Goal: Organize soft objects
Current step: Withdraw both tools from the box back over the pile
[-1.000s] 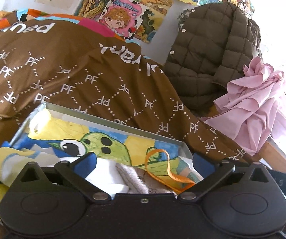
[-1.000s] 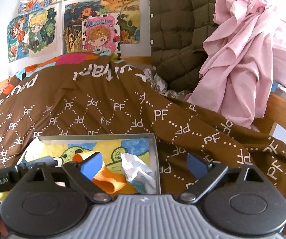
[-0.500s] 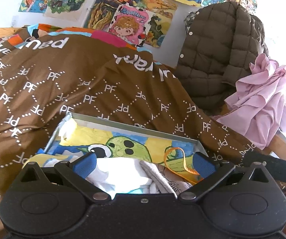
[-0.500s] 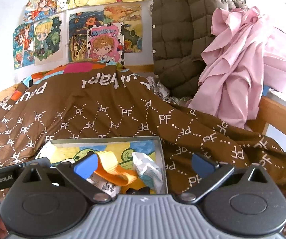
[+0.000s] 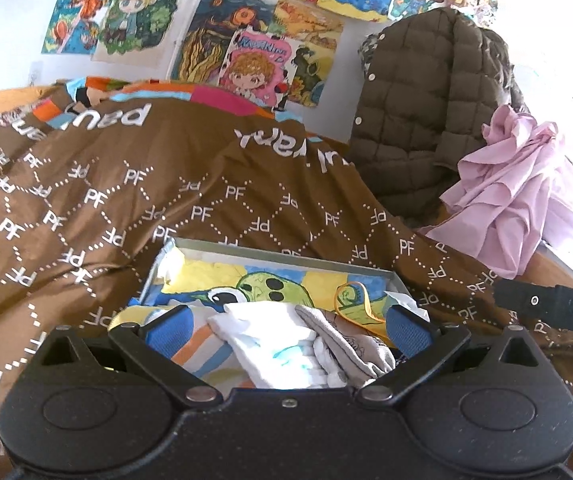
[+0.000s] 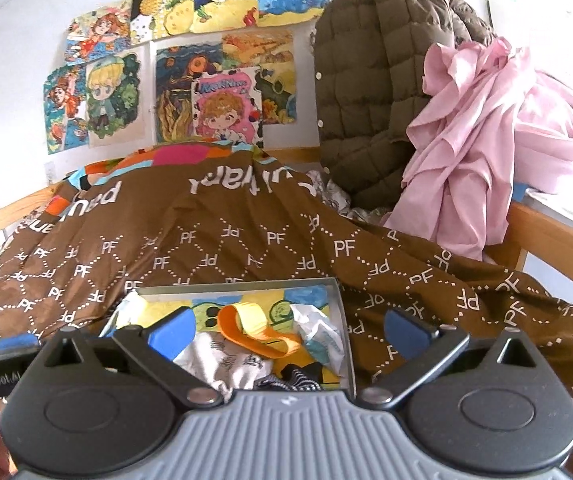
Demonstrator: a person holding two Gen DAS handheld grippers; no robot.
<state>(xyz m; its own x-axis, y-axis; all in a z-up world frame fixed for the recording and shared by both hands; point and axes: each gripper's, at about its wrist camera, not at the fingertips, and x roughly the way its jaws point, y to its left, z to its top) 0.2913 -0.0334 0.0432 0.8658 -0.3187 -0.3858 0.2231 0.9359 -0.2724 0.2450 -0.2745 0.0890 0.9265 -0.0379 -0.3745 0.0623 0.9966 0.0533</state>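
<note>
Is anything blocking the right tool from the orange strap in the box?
Nothing visible does. The orange strap lies on top of the clothes in the box, and the right tool is open with nothing between it and the strap.

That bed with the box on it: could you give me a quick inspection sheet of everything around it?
Surface: brown PF-print bedspread over a bed with a wooden frame.
Job's things: shallow box holding a white cloth, grey printed cloth and orange ribbon loop.
Clutter: brown quilted jacket, pink garment.
Grippers: left gripper and right gripper fingers wide apart, holding nothing.
Cables: nothing seen.
Surroundings: cartoon drawings on a white wall.
</note>
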